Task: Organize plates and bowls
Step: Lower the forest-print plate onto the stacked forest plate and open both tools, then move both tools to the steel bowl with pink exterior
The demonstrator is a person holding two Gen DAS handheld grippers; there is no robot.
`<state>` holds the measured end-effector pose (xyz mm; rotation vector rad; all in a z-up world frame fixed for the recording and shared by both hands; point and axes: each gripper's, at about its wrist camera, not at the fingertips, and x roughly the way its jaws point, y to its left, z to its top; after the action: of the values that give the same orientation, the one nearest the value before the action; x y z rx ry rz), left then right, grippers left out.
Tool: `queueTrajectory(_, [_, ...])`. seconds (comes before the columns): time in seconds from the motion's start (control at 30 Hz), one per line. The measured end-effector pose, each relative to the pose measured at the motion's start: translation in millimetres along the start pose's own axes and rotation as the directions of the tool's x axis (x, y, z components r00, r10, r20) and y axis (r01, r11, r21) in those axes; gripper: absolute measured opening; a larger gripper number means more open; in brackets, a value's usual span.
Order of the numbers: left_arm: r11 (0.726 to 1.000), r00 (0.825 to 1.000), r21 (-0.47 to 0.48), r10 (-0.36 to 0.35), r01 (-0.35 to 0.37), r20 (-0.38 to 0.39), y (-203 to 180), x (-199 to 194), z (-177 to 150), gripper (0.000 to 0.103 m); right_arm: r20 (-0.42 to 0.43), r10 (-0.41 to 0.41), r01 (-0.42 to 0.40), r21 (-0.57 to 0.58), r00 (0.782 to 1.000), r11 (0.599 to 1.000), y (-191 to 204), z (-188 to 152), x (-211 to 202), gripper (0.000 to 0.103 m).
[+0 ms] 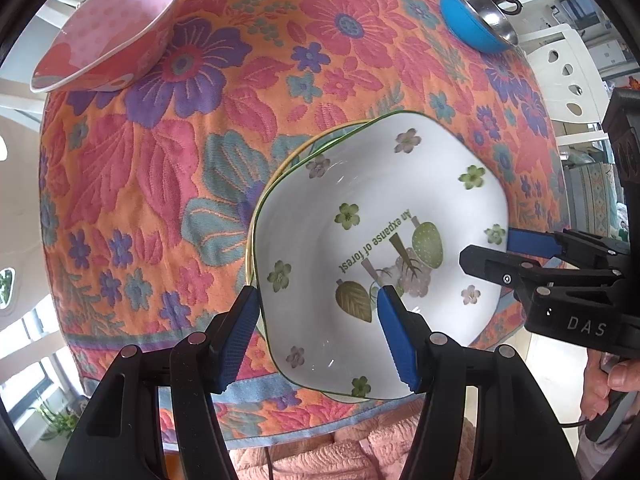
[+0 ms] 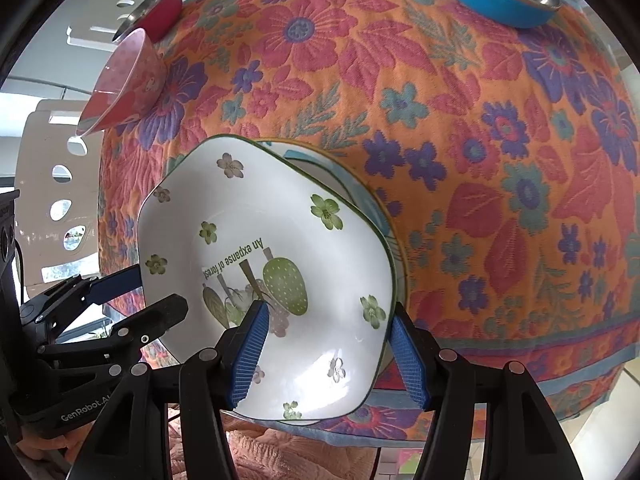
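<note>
Plate (image 1: pixel 380 216) with forest print sits atop a second plate (image 2: pixel 360 196) near the tablecloth (image 1: pixel 160 160) front edge. Left gripper (image 1: pixel 316 336) and right gripper (image 2: pixel 328 354) each straddle its rim, not visibly clamped. Risk: uneven squeeze tips it or drags the lower plate off.

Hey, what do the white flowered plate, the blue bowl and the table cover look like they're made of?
White flowered plate: probably glazed ceramic, though melamine is possible; glossy, with window glare and printed decals.
Blue bowl: blue outer shell, likely plastic or enamel, with a mirror-bright steel-looking lining.
Table cover: woven, quilted-looking fabric, matte, with raised floral stitching.
</note>
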<state>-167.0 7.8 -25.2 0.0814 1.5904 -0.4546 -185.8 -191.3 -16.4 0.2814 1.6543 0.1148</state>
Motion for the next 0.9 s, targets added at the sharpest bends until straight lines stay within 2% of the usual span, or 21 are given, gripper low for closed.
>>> queueTrajectory(0.13, [1.0, 1.0, -0.004, 0.0, 0.0, -0.003, -3.5, -0.1, 0.2, 0.058, -0.013, -0.009, 0.009, 0.004, 1.0, 1.0, -3.9, 0.0, -2.5, 0.059])
queueTrajectory(0.27, [0.999, 0.999, -0.014, -0.033, 0.034, 0.013, -0.5, -7.9, 1.1, 0.058, -0.011, -0.013, 0.012, -0.012, 1.0, 1.0, -1.6, -1.8, -6.6, 0.059])
queueTrajectory(0.37, [0.998, 0.998, -0.012, -0.059, 0.06, 0.035, 1.4, -18.5, 4.3, 0.06, 0.001, 0.034, -0.034, -0.02, 0.999, 0.999, 2.9, 0.4, -13.3, 0.059])
queueTrajectory(0.63, [0.987, 0.997, -0.154, -0.026, 0.038, 0.077, 46.2, -38.3, 16.0, 0.06, 0.044, 0.03, -0.027, -0.085, 0.999, 0.996, 15.0, 16.8, -41.7, 0.059])
queueTrajectory(0.9, [0.953, 0.994, -0.299, -0.02, 0.051, 0.106, 89.6, -50.2, 18.5, 0.06, 0.035, 0.038, -0.034, -0.12, 0.999, 0.992, 22.8, 36.2, -45.7, 0.059])
